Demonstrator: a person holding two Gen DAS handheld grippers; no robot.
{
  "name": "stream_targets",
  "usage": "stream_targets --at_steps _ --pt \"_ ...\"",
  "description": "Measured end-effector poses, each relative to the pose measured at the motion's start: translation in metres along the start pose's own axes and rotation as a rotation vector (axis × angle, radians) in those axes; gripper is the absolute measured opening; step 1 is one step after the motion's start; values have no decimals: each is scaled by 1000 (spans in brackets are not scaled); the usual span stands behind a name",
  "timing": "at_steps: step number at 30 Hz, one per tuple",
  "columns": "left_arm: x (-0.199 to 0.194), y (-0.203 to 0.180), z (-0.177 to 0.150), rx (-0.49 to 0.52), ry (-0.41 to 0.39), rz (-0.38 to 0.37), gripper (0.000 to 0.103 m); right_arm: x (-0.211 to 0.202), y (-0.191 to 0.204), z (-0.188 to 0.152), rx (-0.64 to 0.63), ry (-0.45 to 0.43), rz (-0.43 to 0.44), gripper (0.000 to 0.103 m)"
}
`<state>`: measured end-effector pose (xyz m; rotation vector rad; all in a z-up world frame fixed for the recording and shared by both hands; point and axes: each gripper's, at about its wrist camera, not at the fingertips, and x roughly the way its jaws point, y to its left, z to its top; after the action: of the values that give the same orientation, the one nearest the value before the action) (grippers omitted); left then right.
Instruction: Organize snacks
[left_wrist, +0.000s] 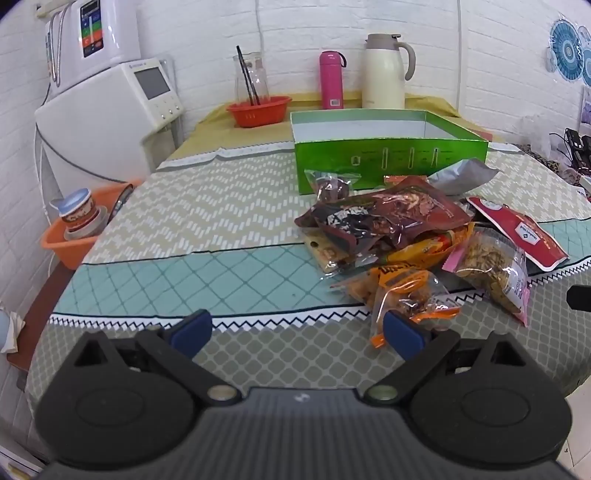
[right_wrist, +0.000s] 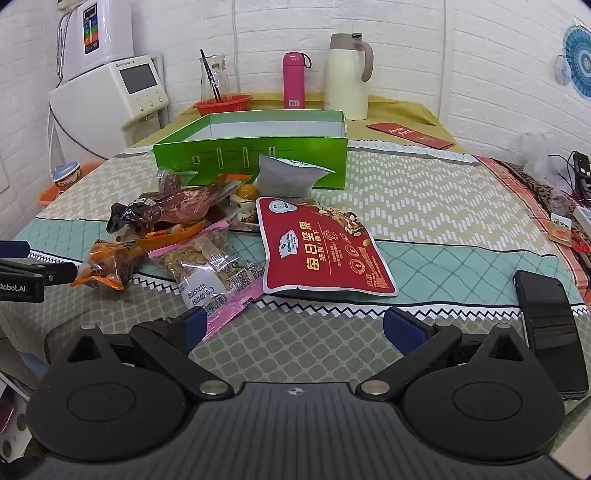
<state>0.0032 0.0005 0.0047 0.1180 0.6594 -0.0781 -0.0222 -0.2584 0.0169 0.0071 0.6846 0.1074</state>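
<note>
Both tongs, left tongs (left_wrist: 297, 334) and right tongs (right_wrist: 293, 330), spread wide, empty; snack packets (right_wrist: 229, 236) heaped on surface before green box (right_wrist: 258, 147); no packet boxed; next: grasp nearest packet.

- The left tool (left_wrist: 297, 334) is wide open; its two blue fingertips (left_wrist: 192, 326) stand well apart and nothing is between them.
- It points forward and is held level, low over the near edge of the counter (left_wrist: 221, 206).
- The right tool (right_wrist: 293, 328) is wide open too, with blue fingertips (right_wrist: 400, 326) far from each other and holding nothing.
- In the right wrist view, the left tool shows at the left border.
</note>
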Motion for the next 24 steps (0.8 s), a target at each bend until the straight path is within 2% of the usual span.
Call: stream_targets --at_steps 24 --pt "-9 -5 2 0 -21 -7 96 -5 5 -1 0 -22 15 103"
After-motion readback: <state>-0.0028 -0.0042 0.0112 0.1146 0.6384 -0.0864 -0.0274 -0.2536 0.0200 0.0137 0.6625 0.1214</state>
